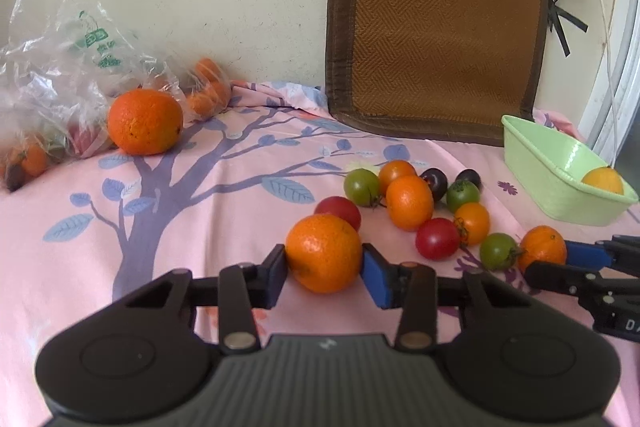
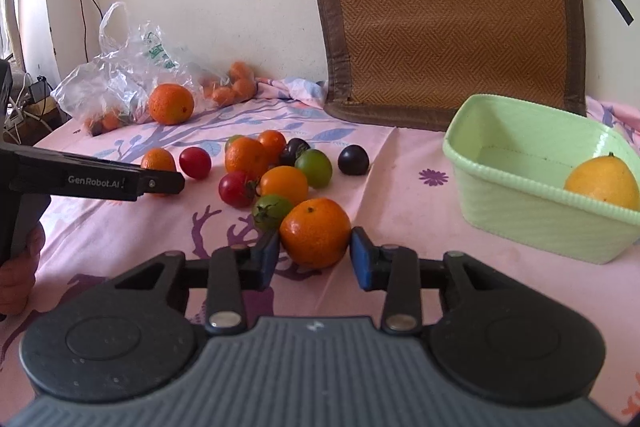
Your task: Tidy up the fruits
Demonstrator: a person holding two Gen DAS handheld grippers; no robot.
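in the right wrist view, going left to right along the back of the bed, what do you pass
plastic bag → large orange → bagged small oranges → woven mat leaning on the wall → green basket holding a yellow fruit

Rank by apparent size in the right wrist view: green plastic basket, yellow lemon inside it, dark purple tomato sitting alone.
1. Green plastic basket
2. Yellow lemon, partly hidden by the basket wall
3. Dark purple tomato, though it lies farther away
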